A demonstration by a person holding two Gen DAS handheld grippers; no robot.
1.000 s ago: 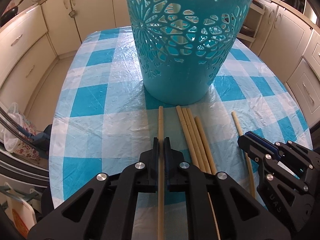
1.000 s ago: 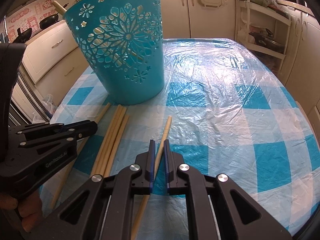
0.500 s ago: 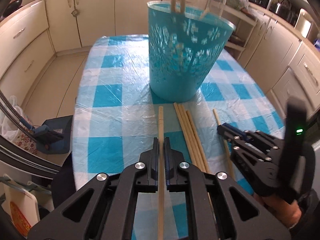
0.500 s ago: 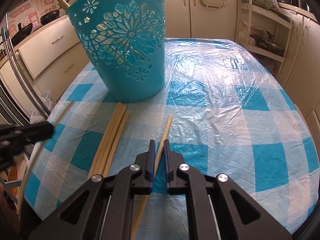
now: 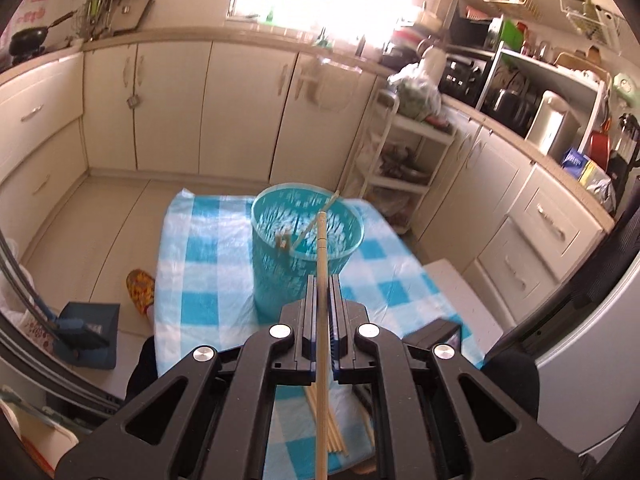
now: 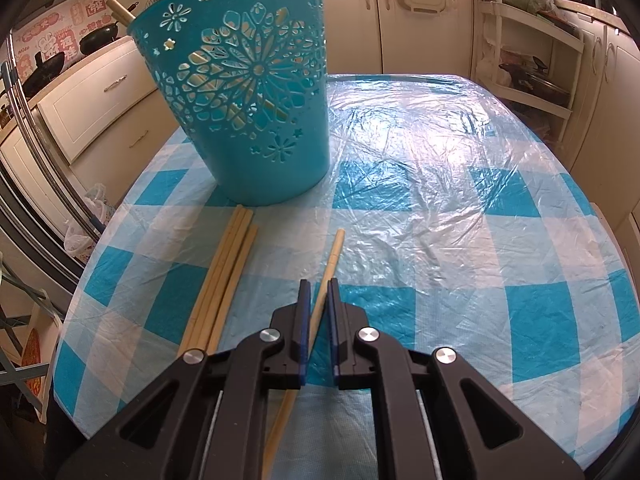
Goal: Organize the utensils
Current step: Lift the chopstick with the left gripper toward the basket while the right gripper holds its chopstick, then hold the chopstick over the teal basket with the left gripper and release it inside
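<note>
Table (image 6: pixel 460 168), checked blue-and-white cloth under clear plastic sheet.

Basket (image 6: pixel 256 96): teal plastic, cut-out flower pattern, upright toward the table's far-left part. Several chopsticks already stand inside it (one end pokes above the rim at the left).

Left gripper (image 5: pixel 321 280): raised high above the table, jaws clamped on a single chopstick (image 5: pixel 321 320) that runs forward between the pads, its tip over the basket's (image 5: pixel 308 256) open mouth as seen from the left wrist.

Right gripper (image 6: pixel 317 284): low near the table's near edge, jaws closed down on a lone chopstick (image 6: pixel 334 252) that lies on the cloth, pointing away toward the basket.

Loose bundle of chopsticks (image 6: pixel 224 272): side by side on the cloth, just left of the right gripper, far ends near the basket's base.
</note>
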